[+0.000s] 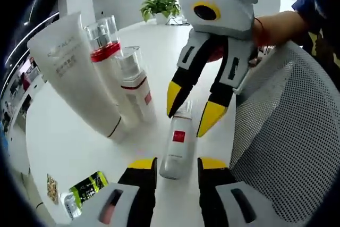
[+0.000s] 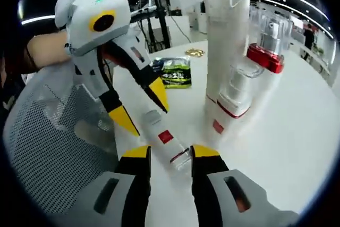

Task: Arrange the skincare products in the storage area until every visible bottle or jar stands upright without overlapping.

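A small white bottle [image 1: 178, 141] with a red label lies on its side on the white table [image 1: 69, 142]. My left gripper [image 1: 177, 164] is open, its yellow tips on either side of the bottle's base end. My right gripper [image 1: 191, 109] comes in from the far side, open, straddling the clear cap end. In the right gripper view the same bottle [image 2: 163, 135] lies between my right gripper [image 2: 170, 152] and the left gripper [image 2: 142, 107]. A white tube [image 1: 74, 78], a red-banded bottle [image 1: 104, 43] and a pump bottle [image 1: 134, 81] stand upright together.
A white mesh basket wall [image 1: 287, 131] curves along one side of the bottle; it appears again as mesh [image 2: 42, 131]. A green packet [image 1: 87, 187] and a small gold item [image 1: 52, 187] lie on the table. A potted plant [image 1: 161, 6] stands at the far edge.
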Available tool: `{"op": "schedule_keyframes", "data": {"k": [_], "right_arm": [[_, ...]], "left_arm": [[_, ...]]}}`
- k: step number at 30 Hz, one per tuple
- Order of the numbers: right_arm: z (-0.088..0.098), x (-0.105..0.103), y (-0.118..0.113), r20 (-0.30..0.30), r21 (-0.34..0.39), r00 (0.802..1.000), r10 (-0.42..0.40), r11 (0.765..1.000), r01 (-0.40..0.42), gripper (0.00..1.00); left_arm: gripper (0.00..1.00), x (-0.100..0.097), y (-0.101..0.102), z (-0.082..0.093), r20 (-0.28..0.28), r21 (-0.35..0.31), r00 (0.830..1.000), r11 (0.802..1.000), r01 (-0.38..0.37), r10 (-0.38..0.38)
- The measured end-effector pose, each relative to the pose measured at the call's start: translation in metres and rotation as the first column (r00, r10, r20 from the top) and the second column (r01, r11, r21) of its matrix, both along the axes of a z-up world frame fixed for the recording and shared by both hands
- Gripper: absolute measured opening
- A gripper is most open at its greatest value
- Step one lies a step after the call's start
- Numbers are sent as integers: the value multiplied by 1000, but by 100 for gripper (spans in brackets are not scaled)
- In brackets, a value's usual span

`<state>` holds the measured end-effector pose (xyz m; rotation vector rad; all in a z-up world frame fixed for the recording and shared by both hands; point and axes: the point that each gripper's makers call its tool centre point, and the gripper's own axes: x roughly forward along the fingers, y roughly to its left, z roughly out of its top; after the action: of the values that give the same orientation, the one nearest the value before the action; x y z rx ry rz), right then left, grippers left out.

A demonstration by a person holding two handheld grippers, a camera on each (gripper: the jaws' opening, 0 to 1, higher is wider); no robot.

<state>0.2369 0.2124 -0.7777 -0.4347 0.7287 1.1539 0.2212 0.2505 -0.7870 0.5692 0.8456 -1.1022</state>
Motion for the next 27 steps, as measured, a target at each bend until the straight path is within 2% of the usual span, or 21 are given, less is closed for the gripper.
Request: {"op": "schedule_keyframes", "data": {"k": [1, 2, 5, 9, 16, 17, 18, 20, 24, 27], "right_arm": [[-3, -1, 0, 13, -22, 1000, 18, 1000, -17, 22], [-4, -6, 0, 2, -23, 999, 32, 999, -32, 22], [-5, -7, 2, 17, -28, 999, 43, 999, -42, 22], [-5, -13, 6, 6, -24, 998, 70, 997, -70, 21], [-8, -26, 14, -1, -33, 990, 140, 990, -140, 21], [-8, -27, 15, -1, -33, 990, 140, 990, -140, 21], [-8, -26, 15, 19, -46, 988, 151, 988, -150, 21], [-8, -26, 15, 21, -50, 988, 152, 987, -151, 22], [-8, -23, 15, 27, -46, 989, 148, 988, -147, 23], [-8, -24, 13, 17, -38, 989, 144, 989, -143, 24]], "left_arm": [[30, -1, 0, -2, 3, 8, 1000, 1000, 10, -10], [29, -2, 0, -3, 13, 22, 1000, 1000, 21, -22], [27, 0, 2, -3, 24, 31, 999, 999, 24, -25], [25, -1, 4, -6, -2, 29, 1000, 1000, 3, -3], [28, -11, 5, -16, -5, 67, 999, 996, 52, -51], [27, -13, 5, -16, -8, 69, 998, 995, 68, -67], [27, -11, 4, -15, -8, 61, 998, 996, 59, -59], [27, -11, 5, -15, -18, 52, 998, 997, 53, -52], [24, -15, 4, -15, 0, 48, 995, 993, 104, -104], [23, -14, 3, -15, 2, 48, 993, 992, 116, -116]]}}
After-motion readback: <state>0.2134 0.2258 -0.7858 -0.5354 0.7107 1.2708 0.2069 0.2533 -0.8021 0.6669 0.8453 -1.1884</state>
